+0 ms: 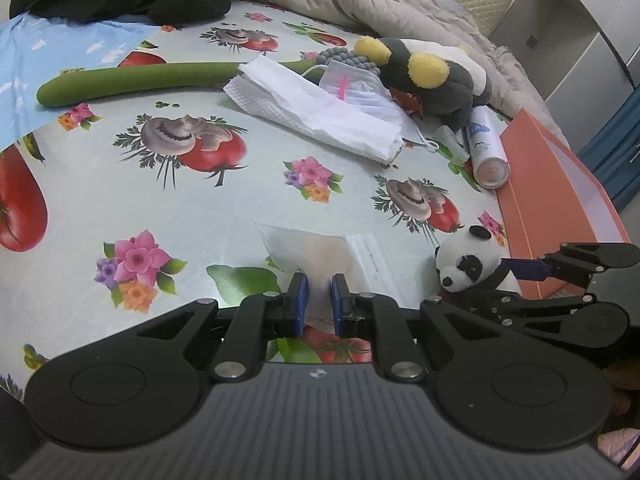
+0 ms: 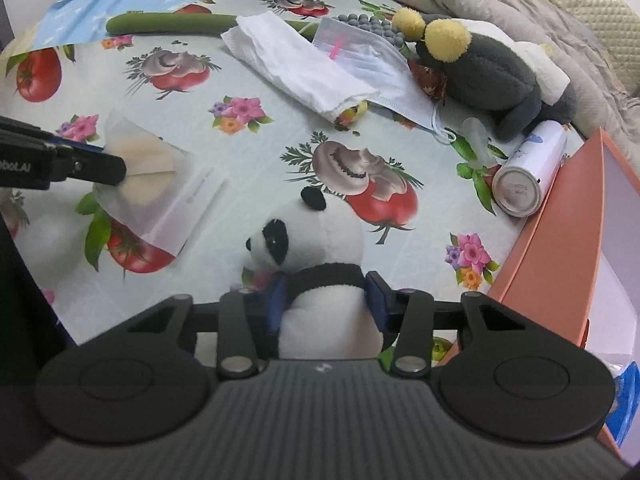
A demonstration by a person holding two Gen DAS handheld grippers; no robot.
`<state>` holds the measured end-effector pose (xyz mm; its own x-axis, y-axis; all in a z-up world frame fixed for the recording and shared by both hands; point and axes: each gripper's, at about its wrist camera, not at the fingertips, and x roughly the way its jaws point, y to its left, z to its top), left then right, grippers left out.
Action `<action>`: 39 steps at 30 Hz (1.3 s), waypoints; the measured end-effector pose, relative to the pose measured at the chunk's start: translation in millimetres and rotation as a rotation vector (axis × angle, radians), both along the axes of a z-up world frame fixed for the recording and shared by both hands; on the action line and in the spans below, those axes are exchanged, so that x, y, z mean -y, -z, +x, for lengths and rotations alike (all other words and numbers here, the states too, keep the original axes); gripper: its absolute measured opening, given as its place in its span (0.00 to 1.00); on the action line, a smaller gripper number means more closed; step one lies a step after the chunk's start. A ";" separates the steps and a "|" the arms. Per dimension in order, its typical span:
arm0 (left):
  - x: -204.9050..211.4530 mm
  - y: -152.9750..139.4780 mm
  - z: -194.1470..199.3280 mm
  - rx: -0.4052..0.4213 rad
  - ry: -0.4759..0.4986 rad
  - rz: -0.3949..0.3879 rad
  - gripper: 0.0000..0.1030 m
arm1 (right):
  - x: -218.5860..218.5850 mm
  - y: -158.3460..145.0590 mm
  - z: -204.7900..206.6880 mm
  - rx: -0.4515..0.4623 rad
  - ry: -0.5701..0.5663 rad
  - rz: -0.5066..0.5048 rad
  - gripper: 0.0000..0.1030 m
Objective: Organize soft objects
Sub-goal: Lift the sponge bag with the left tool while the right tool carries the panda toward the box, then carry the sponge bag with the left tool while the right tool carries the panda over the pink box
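Left gripper (image 1: pixel 319 300): jaws clamped on translucent pouch (image 1: pixel 320 256). Right gripper (image 2: pixel 326 300): jaws clamped on panda plush (image 2: pixel 316 240), upright on patterned tabletop (image 2: pixel 248 148); orange box (image 2: pixel 560 240) beside.

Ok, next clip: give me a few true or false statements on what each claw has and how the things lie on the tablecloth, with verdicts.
1. The left claw is shut on a translucent pouch. True.
2. The right claw has the grey and yellow plush between its fingers. False: the small panda plush sits between them, while the grey and yellow plush lies apart, further back.
3. The spray can stands upright. False: it lies on its side beside the orange box.
4. The folded paper towel lies partly over the long green plush stem. True.
5. The face mask lies inside the orange box. False: it lies on the tablecloth, next to the paper towel.
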<state>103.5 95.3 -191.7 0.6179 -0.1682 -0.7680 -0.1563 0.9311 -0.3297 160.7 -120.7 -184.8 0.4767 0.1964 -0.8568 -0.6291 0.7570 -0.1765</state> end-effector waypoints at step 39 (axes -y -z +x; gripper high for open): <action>94.7 -115.9 -33.1 0.201 0.220 -0.013 0.15 | 85.8 -108.9 -91.0 0.218 0.454 0.399 0.44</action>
